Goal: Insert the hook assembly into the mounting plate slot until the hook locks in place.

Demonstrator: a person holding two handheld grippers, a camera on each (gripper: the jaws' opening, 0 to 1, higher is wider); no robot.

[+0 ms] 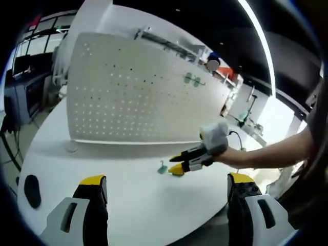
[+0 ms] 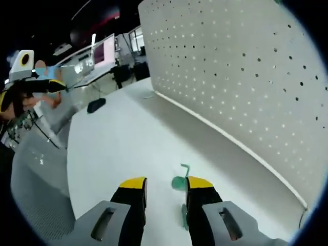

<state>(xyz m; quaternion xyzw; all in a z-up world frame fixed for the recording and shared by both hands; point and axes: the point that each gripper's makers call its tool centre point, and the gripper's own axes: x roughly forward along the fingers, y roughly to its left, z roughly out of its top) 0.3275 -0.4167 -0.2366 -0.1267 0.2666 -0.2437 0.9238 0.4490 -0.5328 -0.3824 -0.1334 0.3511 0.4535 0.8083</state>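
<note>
Right gripper (image 2: 166,188) down low over the white round table (image 2: 113,154), yellow-tipped jaws parted, nothing between them. The small green plastic hook (image 2: 180,180) lies on the tabletop just at those tips, near the foot of the white perforated pegboard panel (image 2: 241,77). Left gripper (image 1: 166,185) hangs back, jaws spread wide, released. Two more green hooks (image 1: 191,79) sit high on the board. No readable writing anywhere.

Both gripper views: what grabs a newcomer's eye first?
The big white pegboard standing upright on the white table stands out. Next, the small green hook lying on the table just ahead of the right gripper, whose yellow-tipped jaws hover close to it, slightly apart.
</note>
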